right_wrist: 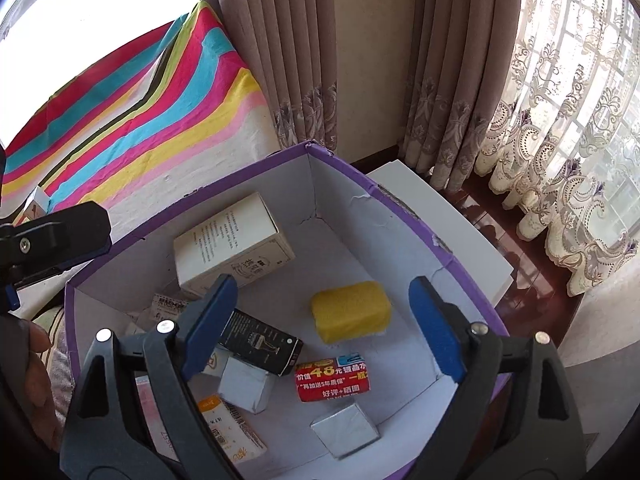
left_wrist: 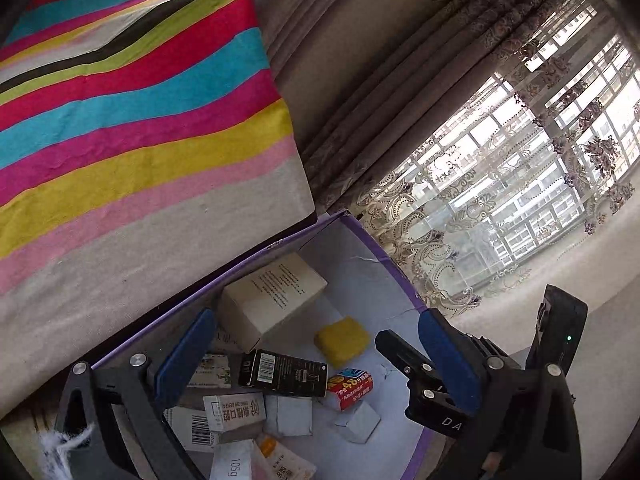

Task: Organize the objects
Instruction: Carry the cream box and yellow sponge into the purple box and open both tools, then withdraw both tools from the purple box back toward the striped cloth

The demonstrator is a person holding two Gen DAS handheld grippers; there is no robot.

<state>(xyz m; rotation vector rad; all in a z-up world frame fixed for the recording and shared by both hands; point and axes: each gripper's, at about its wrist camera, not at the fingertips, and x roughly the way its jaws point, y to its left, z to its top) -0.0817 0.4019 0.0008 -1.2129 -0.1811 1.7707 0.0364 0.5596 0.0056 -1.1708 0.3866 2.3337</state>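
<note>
Where the purple box (right_wrist: pixel 224 196) sits beside the striped cloth (right_wrist: pixel 132 120), many small things lie inside it on its white floor. A yellow sponge (right_wrist: pixel 351 312) rests near the middle. Just below it lies a red pack (right_wrist: pixel 334 380) that reads "48" in yellow. A black carton (right_wrist: pixel 260 340) with a barcode lies beside it, and a big white carton (right_wrist: pixel 232 244) leans at the back. One small carton (left_wrist: pixel 234 410) reads "DENTAL", and a white packet (left_wrist: pixel 236 468) reads "105g". The right claw (right_wrist: pixel 322 332) hangs over the box, spread wide, with nothing in it. The left claw (left_wrist: pixel 316 360) is spread too and holds nothing. Curtains (right_wrist: pixel 304 52) hang behind.
</note>
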